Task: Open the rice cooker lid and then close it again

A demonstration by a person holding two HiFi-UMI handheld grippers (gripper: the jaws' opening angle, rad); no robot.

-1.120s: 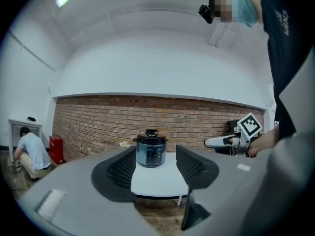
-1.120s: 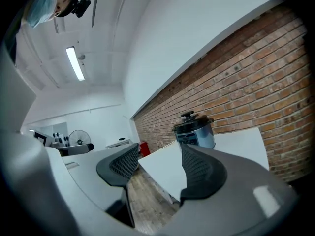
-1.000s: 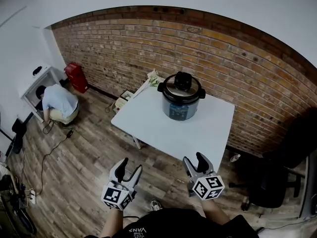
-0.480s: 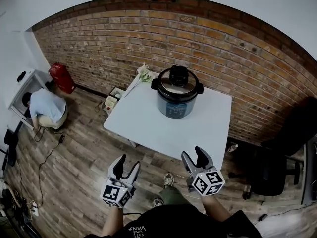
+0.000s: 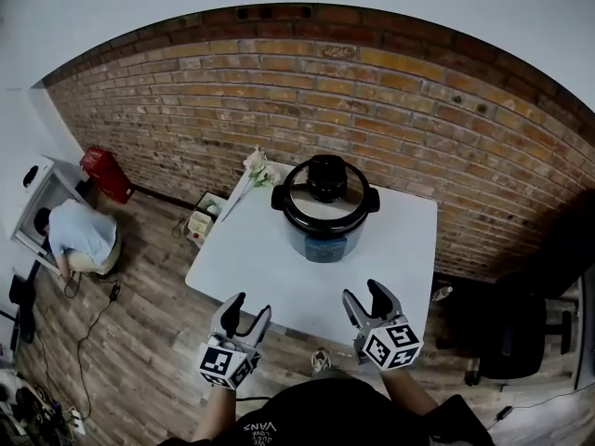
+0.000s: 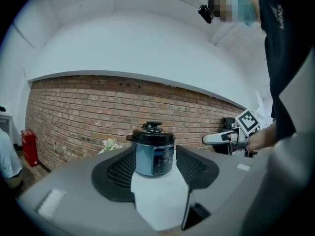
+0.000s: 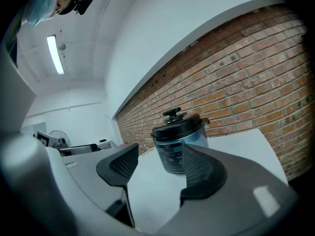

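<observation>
While jaws stand apart and empty, left tool [image 5: 247, 307], right tool [image 5: 364, 294] hover at table [image 5: 256, 263] edge; rice cooker [image 5: 325, 214] well ahead.

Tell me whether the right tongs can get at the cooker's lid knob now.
Probably yes: only bare table lies between the open right tongs and the rice cooker, and its lid knob stands clear.

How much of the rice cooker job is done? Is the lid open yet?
Nothing looks done: the lid sits shut on the rice cooker. In hand: the left gripper and right gripper, jaws open and empty, point at it from the near edge of the white table. Left: lift the lid, then close it.
</observation>
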